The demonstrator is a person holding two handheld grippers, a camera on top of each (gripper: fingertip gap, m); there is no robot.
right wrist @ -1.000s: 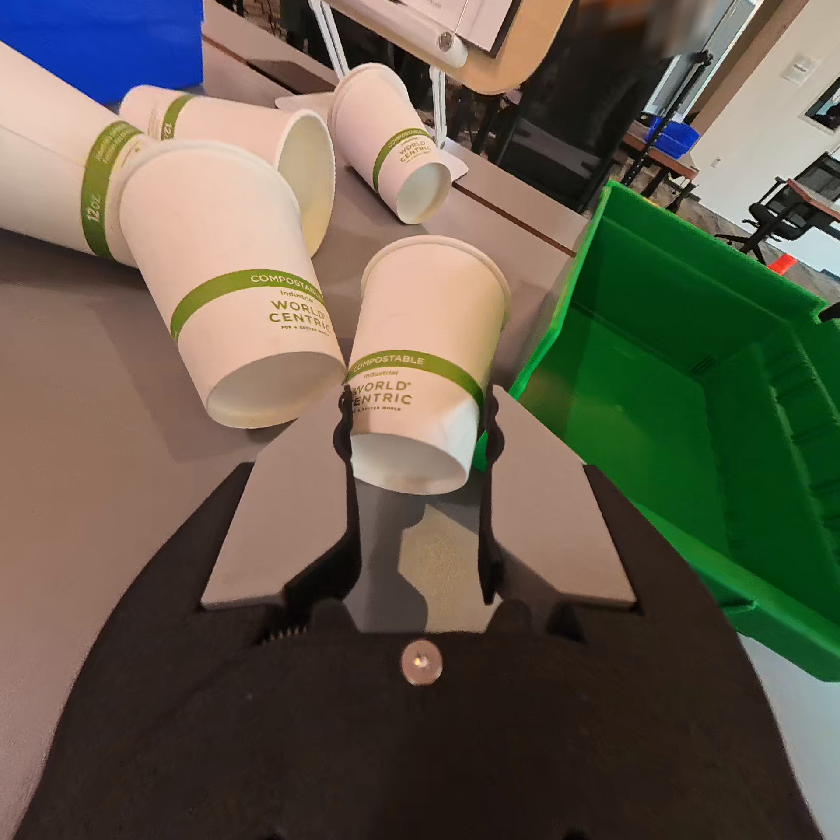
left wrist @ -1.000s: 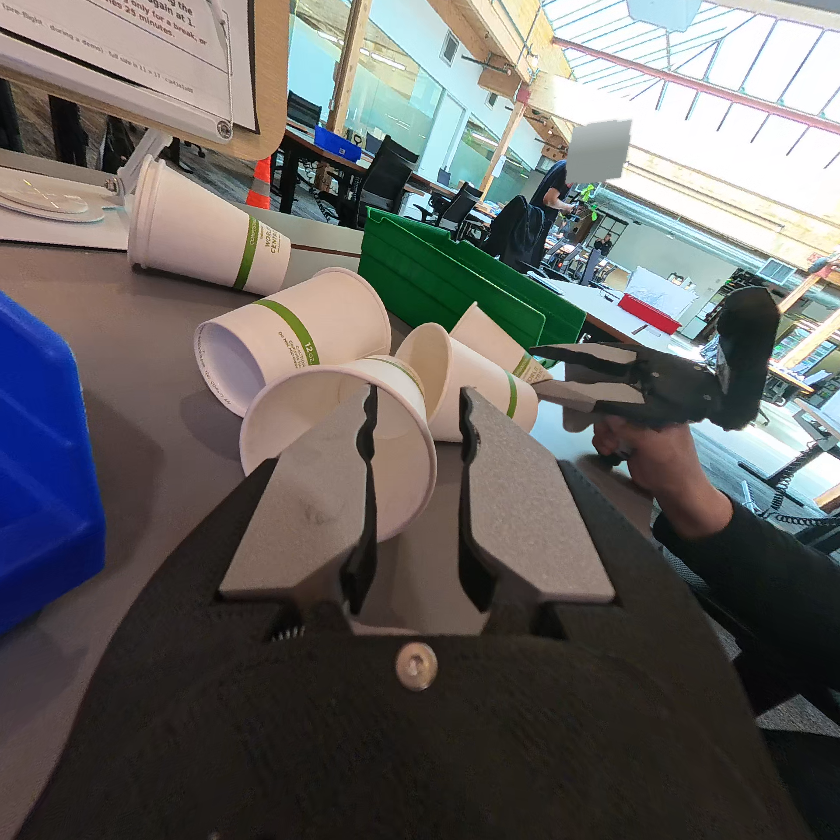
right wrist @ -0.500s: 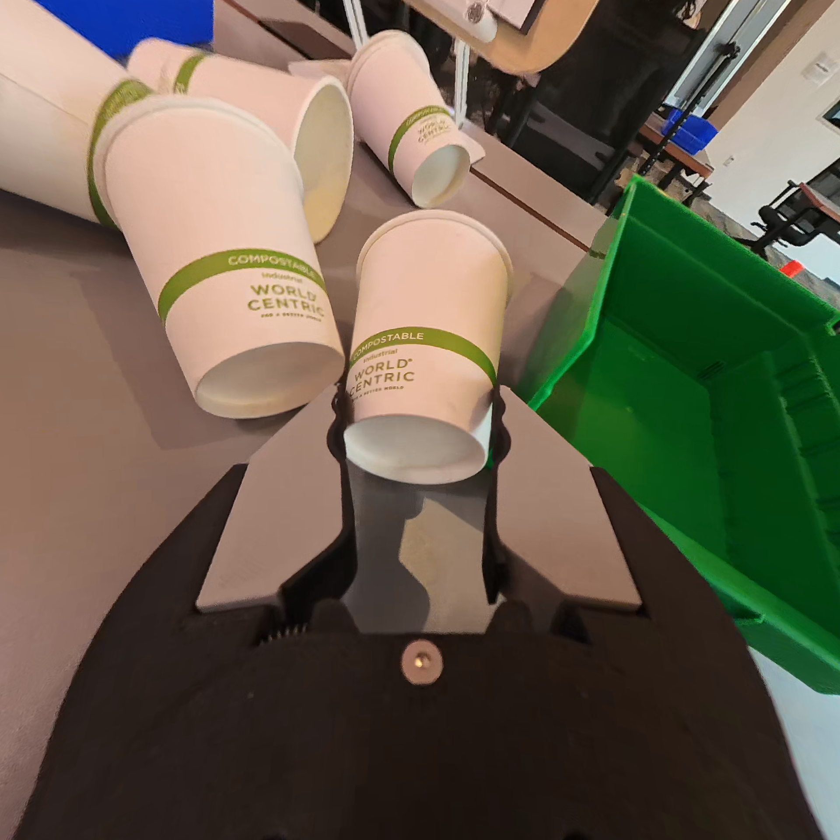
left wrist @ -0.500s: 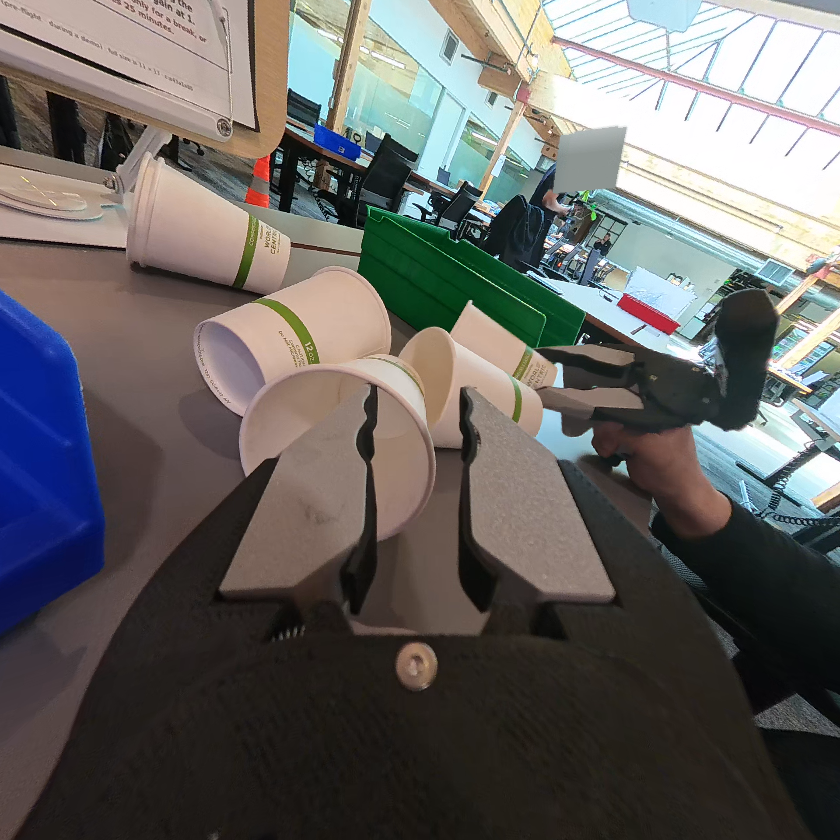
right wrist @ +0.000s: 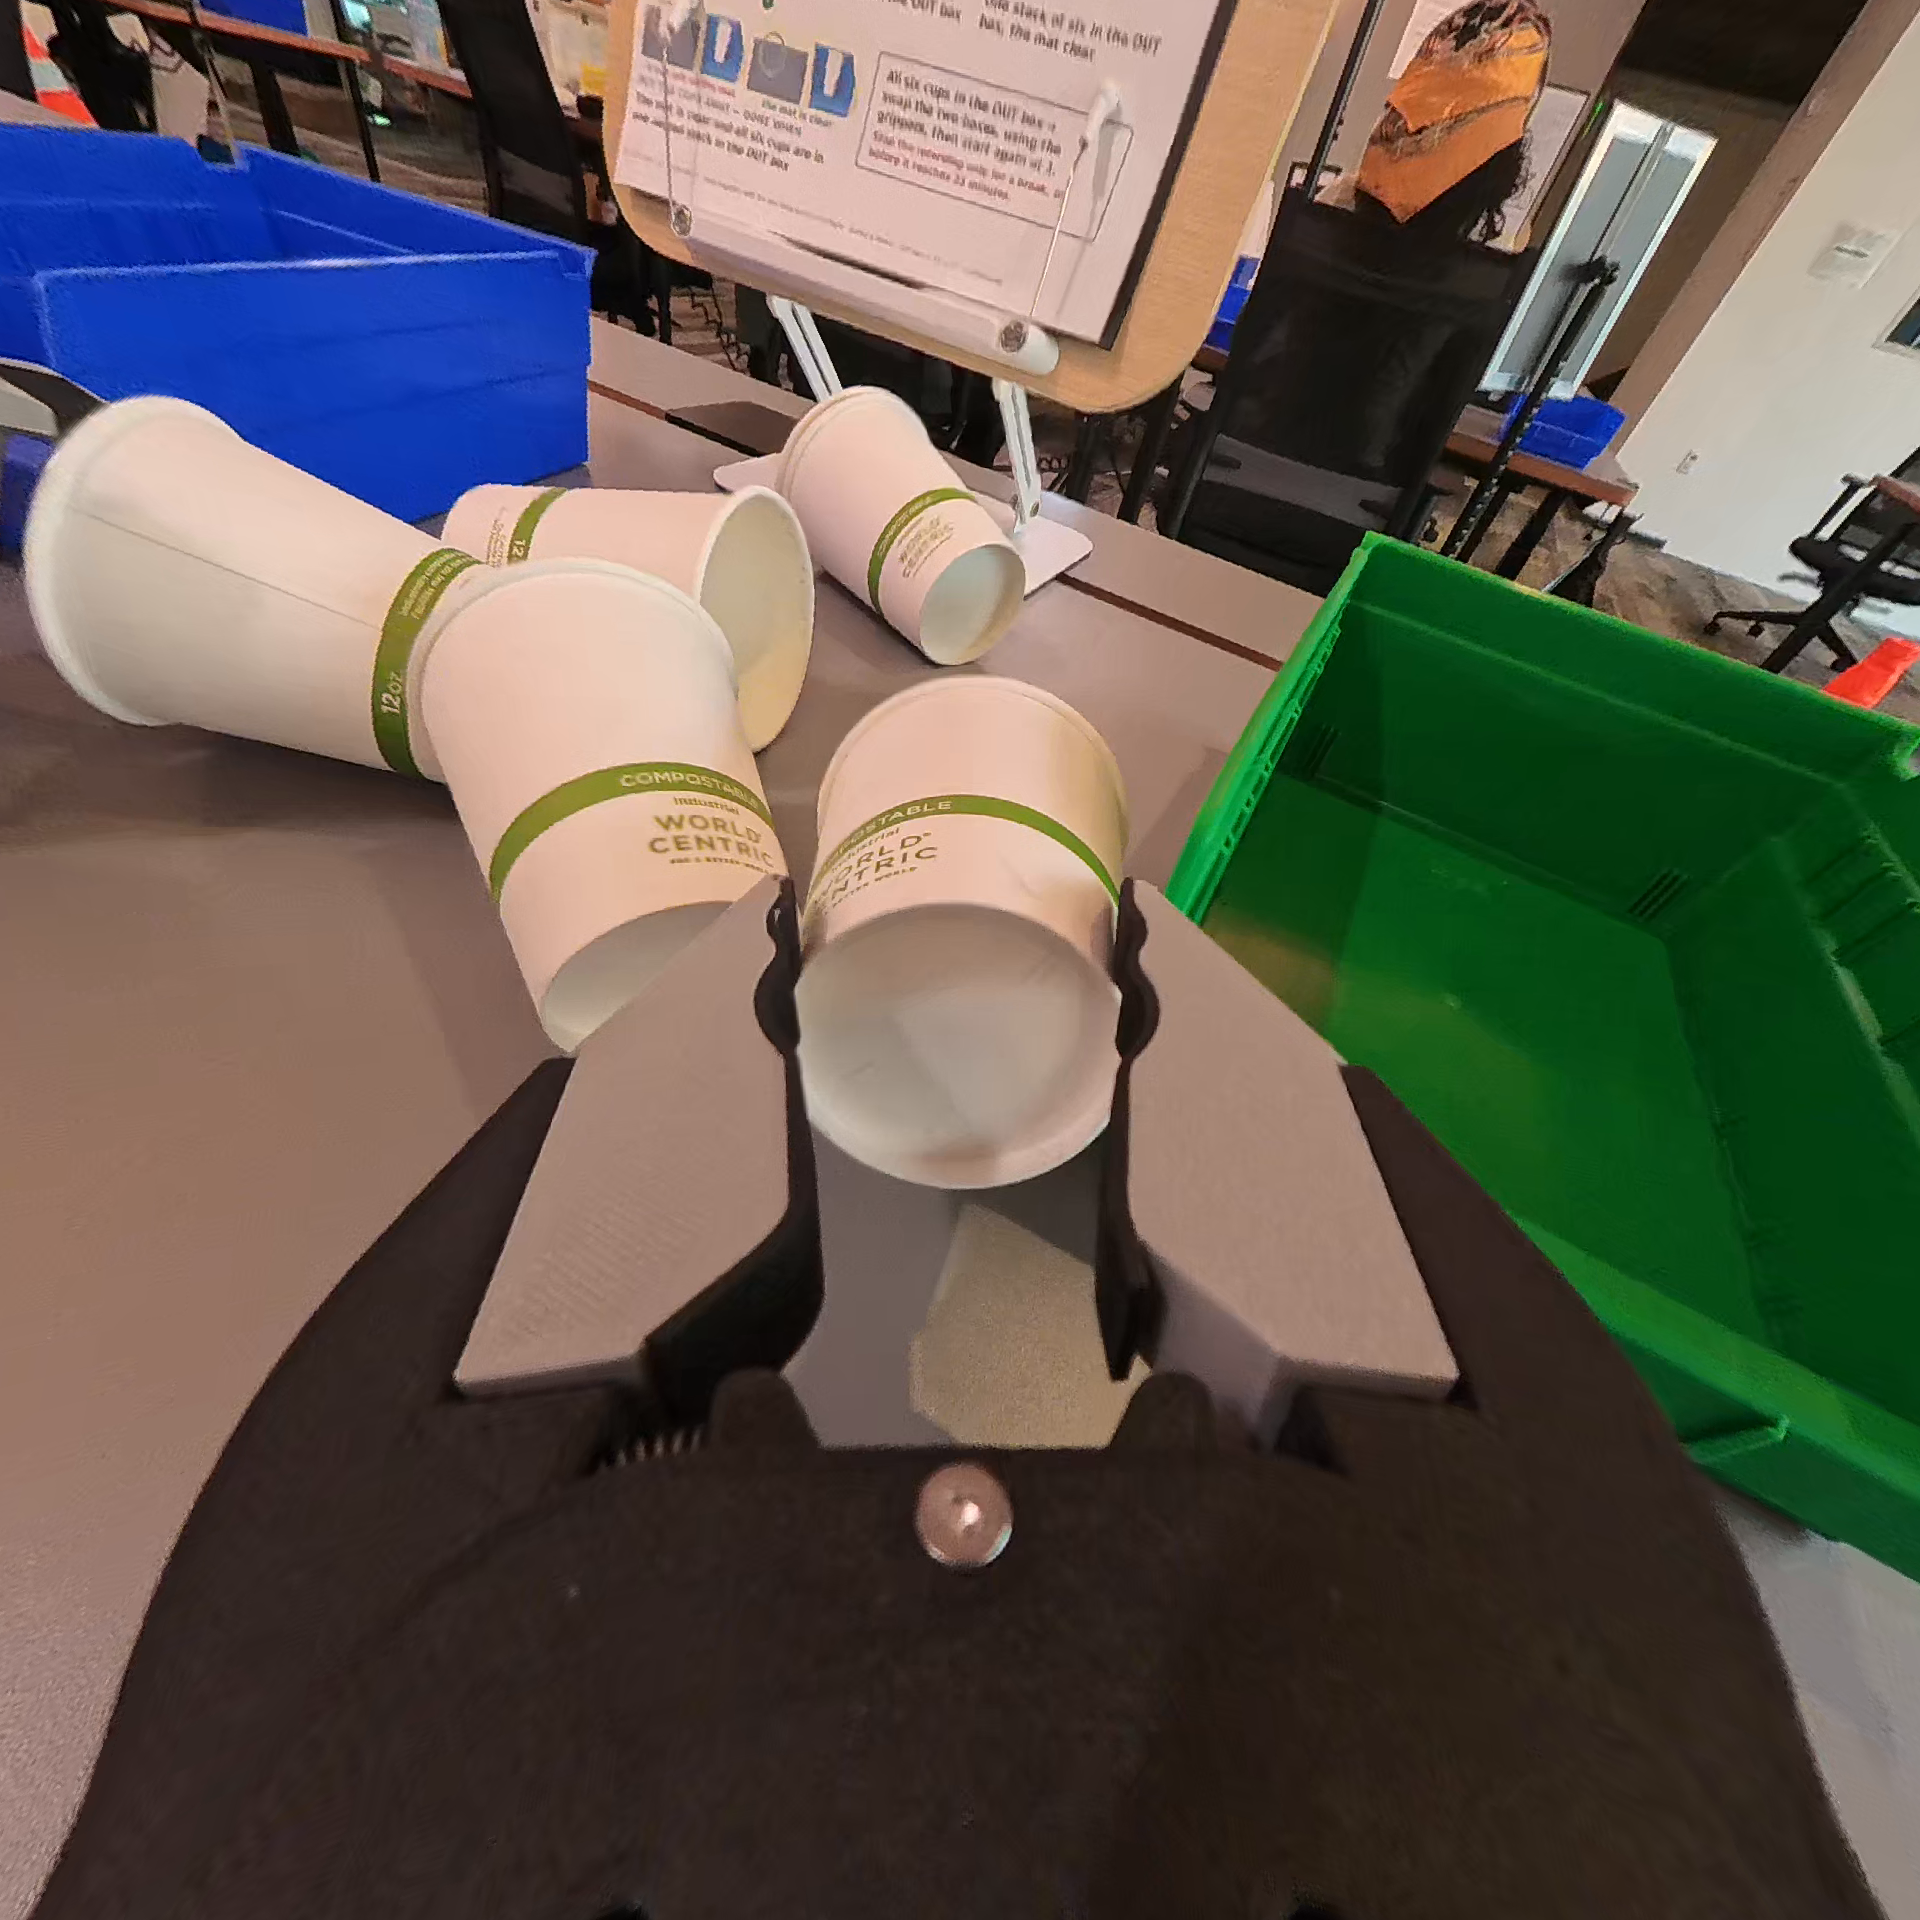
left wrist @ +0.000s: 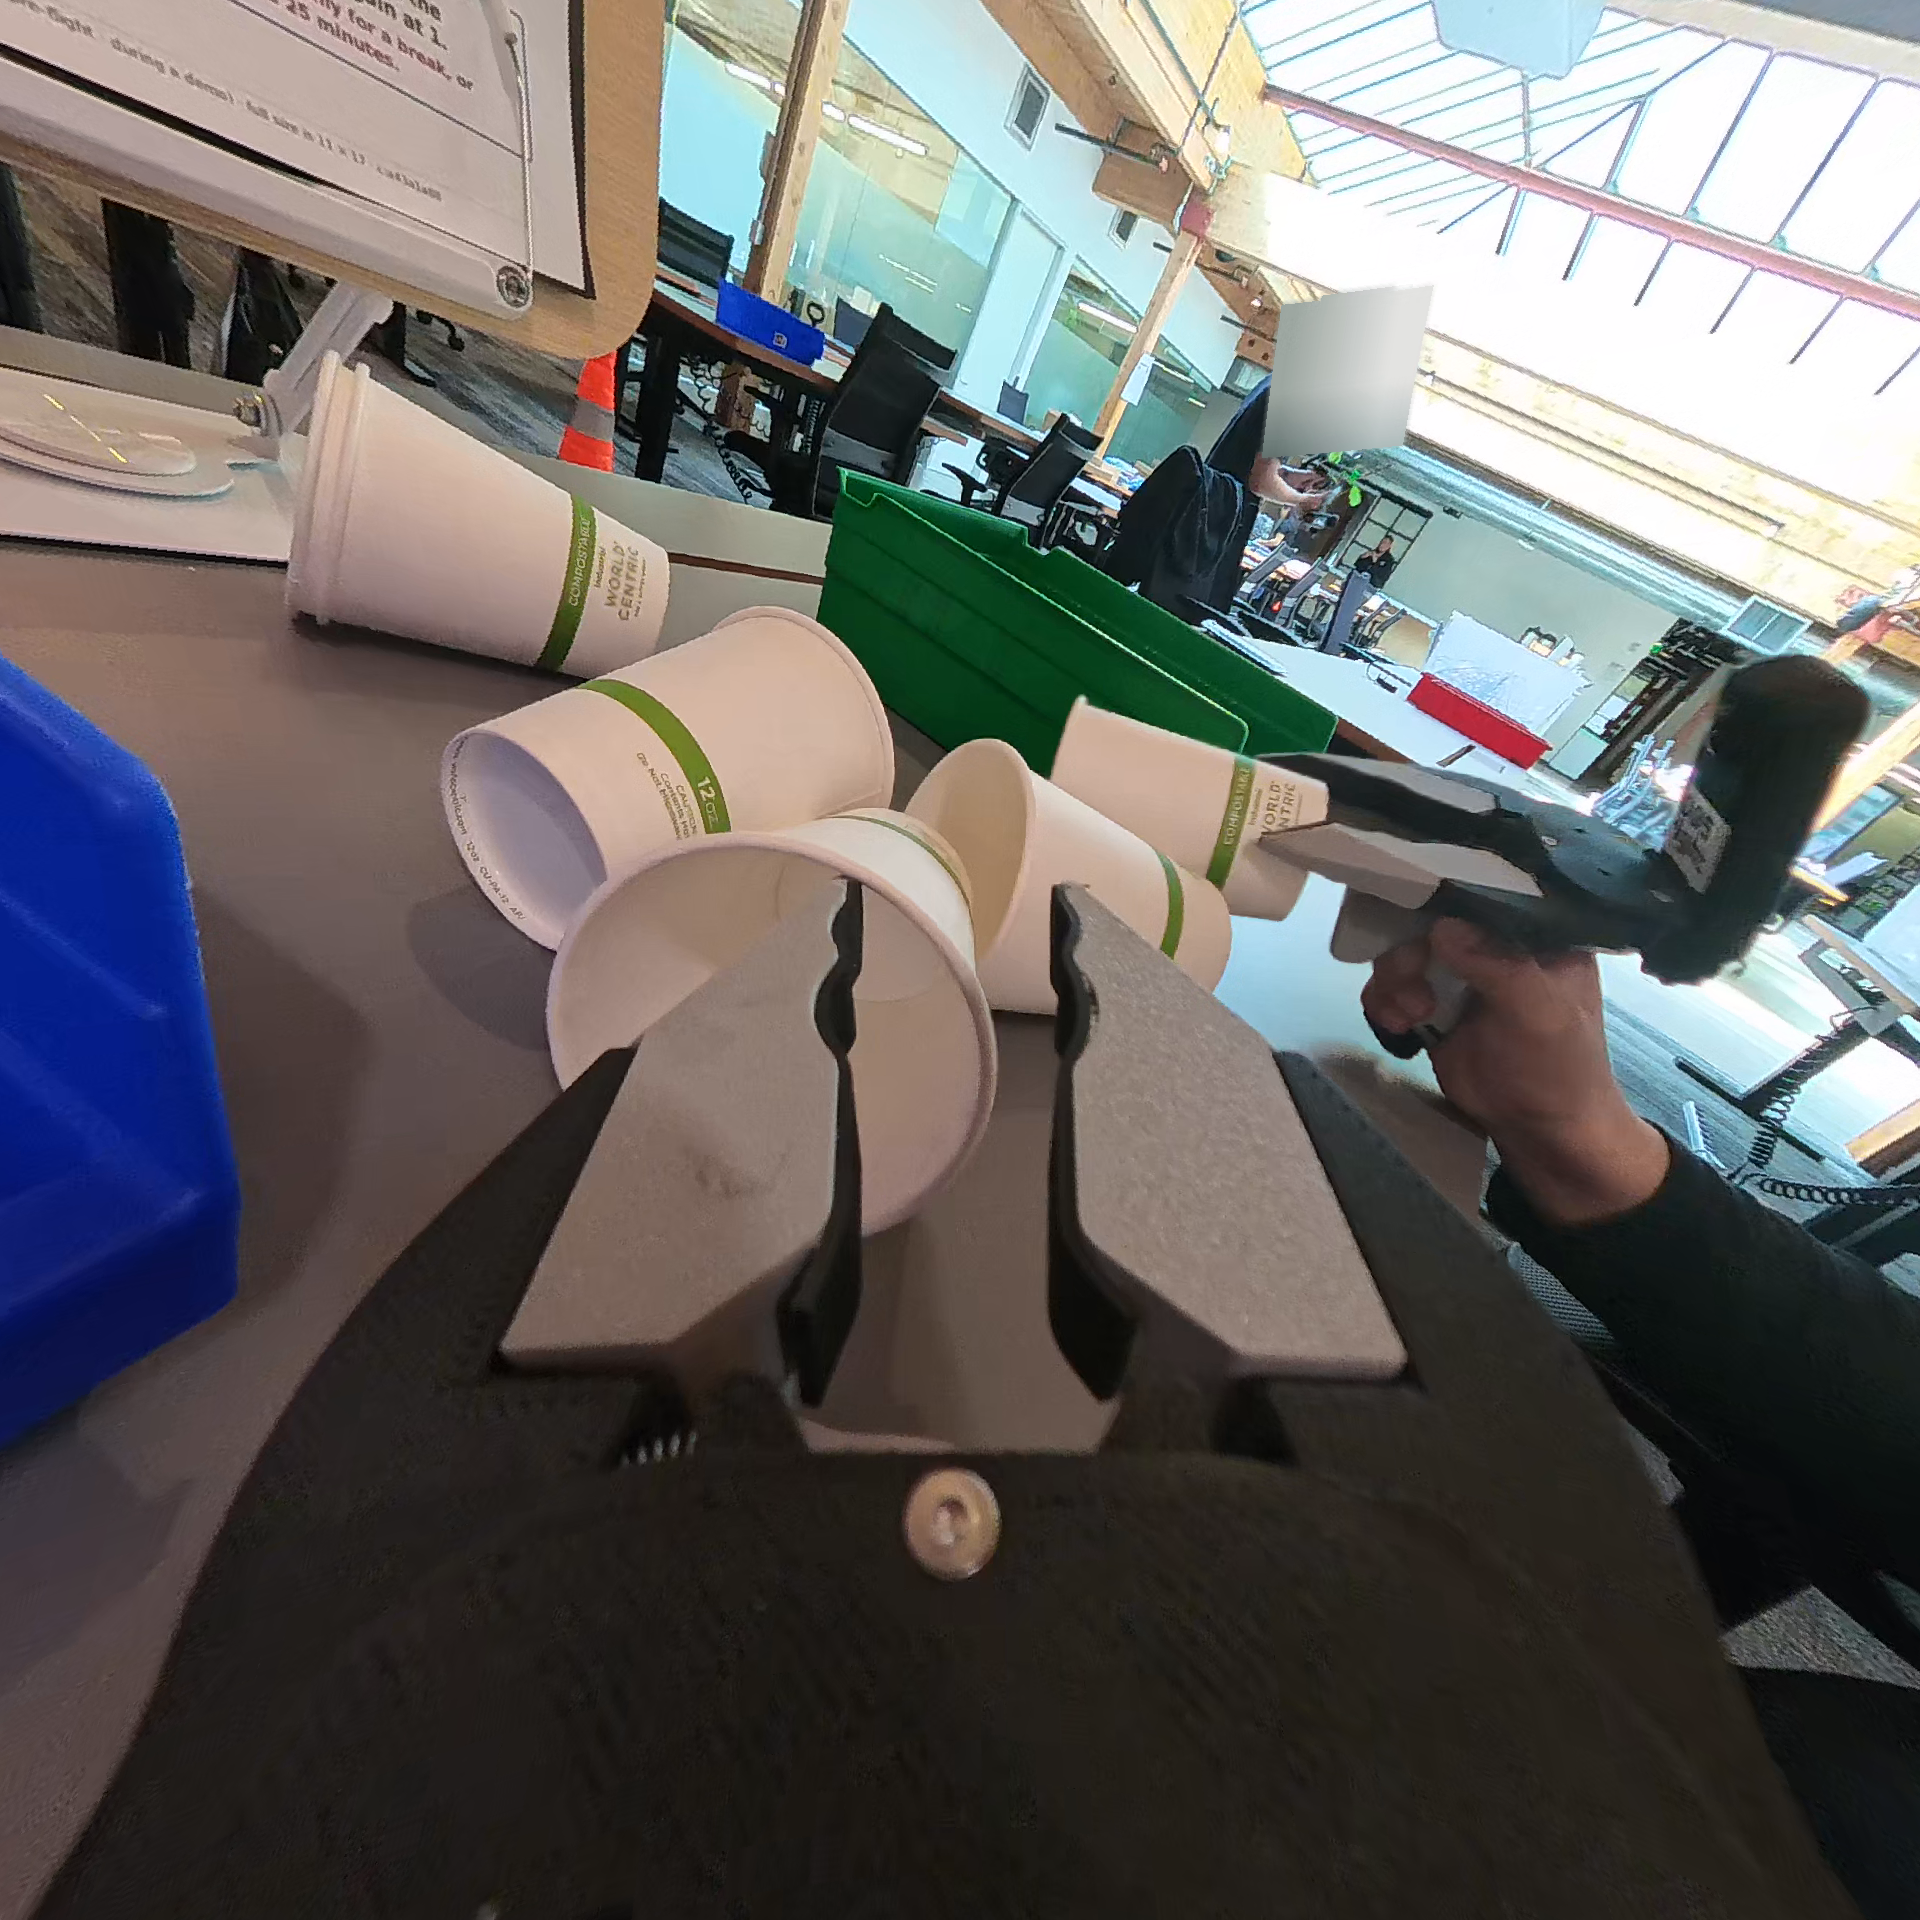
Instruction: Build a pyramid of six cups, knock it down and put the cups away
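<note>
Several white paper cups with green bands lie tipped over on the grey table (right wrist: 208, 987). My right gripper (right wrist: 956, 935) is shut on the base end of one cup (right wrist: 966, 1049), held tilted above the table beside the green bin (right wrist: 1558, 935). The left wrist view shows that gripper (left wrist: 1288, 805) with its cup (left wrist: 1164, 790) raised. My left gripper (left wrist: 951, 914) is open. Its left finger is inside the mouth of a lying cup (left wrist: 727, 935) and its right finger is outside, so the cup's wall sits between them. Another cup (left wrist: 1070, 894) lies just behind.
A blue bin (left wrist: 83, 1039) stands at the left, also seen in the right wrist view (right wrist: 312, 312). A sign board on a white stand (right wrist: 914, 156) is at the back, with one cup (right wrist: 904, 520) lying by its foot. The green bin (left wrist: 987, 623) is empty.
My right gripper has lifted its cup off the table and levelled out beside the green bin. My left gripper has stayed in place, open around the cup's rim.
</note>
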